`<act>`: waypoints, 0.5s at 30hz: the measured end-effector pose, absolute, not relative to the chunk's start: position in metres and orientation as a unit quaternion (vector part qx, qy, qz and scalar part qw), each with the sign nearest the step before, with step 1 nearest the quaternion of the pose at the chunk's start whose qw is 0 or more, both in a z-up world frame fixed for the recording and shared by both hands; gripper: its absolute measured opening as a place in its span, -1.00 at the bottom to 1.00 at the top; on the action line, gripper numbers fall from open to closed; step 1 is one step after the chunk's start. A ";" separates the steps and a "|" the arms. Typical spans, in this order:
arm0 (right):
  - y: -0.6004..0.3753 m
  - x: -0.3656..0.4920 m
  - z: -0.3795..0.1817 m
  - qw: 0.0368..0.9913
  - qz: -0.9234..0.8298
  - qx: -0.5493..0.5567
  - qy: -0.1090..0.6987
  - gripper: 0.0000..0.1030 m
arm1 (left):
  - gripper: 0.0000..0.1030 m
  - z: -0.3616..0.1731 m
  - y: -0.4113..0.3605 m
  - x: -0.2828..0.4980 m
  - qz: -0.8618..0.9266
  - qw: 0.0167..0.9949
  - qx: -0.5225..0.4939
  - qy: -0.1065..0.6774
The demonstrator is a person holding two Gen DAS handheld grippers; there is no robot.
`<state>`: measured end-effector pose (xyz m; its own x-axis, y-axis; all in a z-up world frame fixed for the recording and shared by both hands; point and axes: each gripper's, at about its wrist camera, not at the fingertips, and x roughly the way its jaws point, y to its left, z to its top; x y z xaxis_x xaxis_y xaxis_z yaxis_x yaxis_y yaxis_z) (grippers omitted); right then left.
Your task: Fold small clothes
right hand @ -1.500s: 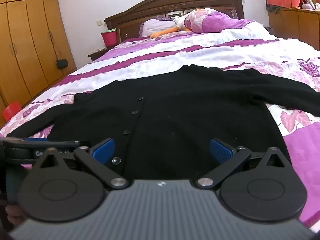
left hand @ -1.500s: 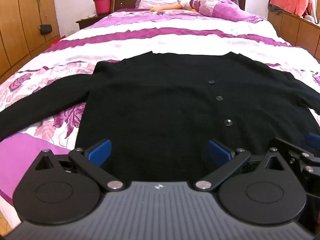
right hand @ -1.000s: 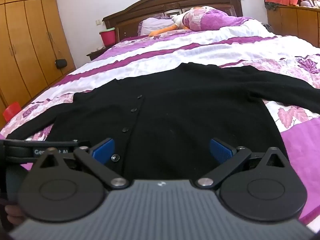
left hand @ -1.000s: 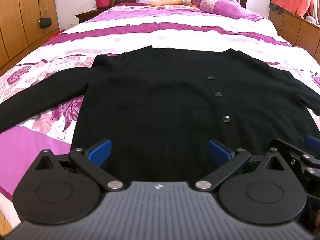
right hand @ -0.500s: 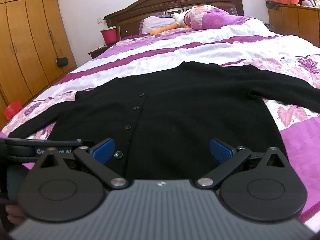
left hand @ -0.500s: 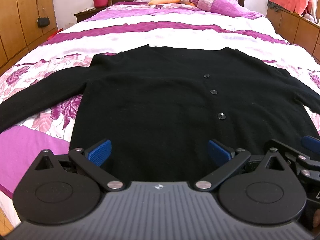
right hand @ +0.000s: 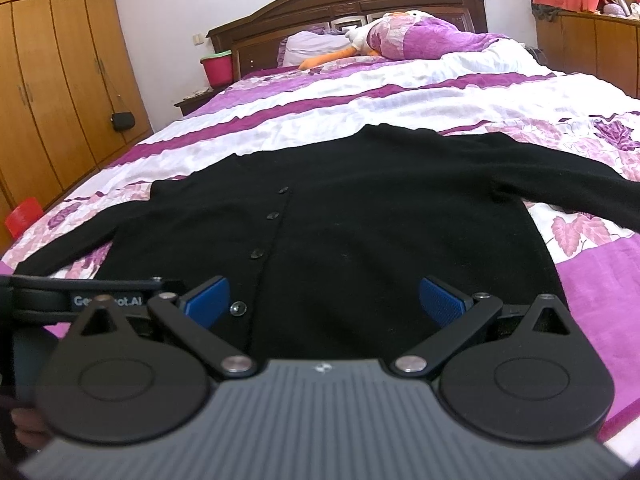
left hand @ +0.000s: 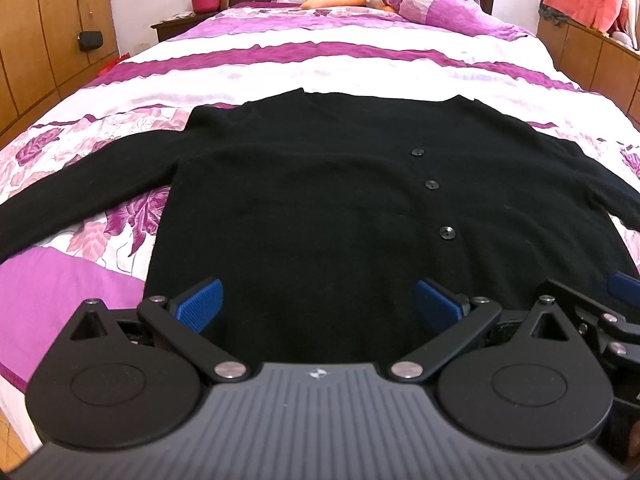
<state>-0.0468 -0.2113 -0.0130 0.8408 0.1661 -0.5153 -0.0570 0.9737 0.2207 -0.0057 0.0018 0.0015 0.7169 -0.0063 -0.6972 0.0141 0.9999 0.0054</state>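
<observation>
Left tool (left hand: 318, 306): I hold it with its blue pads spread wide and nothing between them, low over the near hem of the black cardigan (left hand: 320, 200). Right tool (right hand: 324, 302): likewise spread and empty, just beside the left one, whose body shows at the edge of the right wrist view.

The cardigan lies flat and buttoned on the bed (left hand: 360, 68), directly ahead of both tools. Its long axis runs away from me, hem nearest, neckline toward the headboard (right hand: 348, 4). The button row (left hand: 432, 185) sits right of centre in the left view and left of centre in the right view, so I judge that the placket lies between my two tools.

Each sleeve runs outward to its own side: the left sleeve (left hand: 80, 196) is nearer the left tool, the right sleeve (right hand: 560, 184) nearer the right. No fold appears made yet. I judge that the coming move turns on this split, each tool taking the hem corner or sleeve on its own side.
</observation>
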 end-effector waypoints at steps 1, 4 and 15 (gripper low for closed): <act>-0.211 -0.047 -0.013 0.954 0.059 0.099 0.276 1.00 | 1.00 0.002 0.002 -0.006 -0.005 0.926 0.005 0.376; -0.211 -0.048 -0.013 0.954 0.060 0.100 0.277 1.00 | 1.00 0.003 0.003 -0.006 -0.005 0.927 0.003 0.376; -0.210 -0.048 -0.013 0.953 0.064 0.101 0.279 1.00 | 1.00 0.004 0.004 -0.007 -0.003 0.926 -0.001 0.378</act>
<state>-0.0478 -0.2104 -0.0130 0.8363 0.1772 -0.5189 -0.0648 0.9717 0.2273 -0.0069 0.0040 0.0044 0.7144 -0.0057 -0.6997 0.0045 1.0000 -0.0035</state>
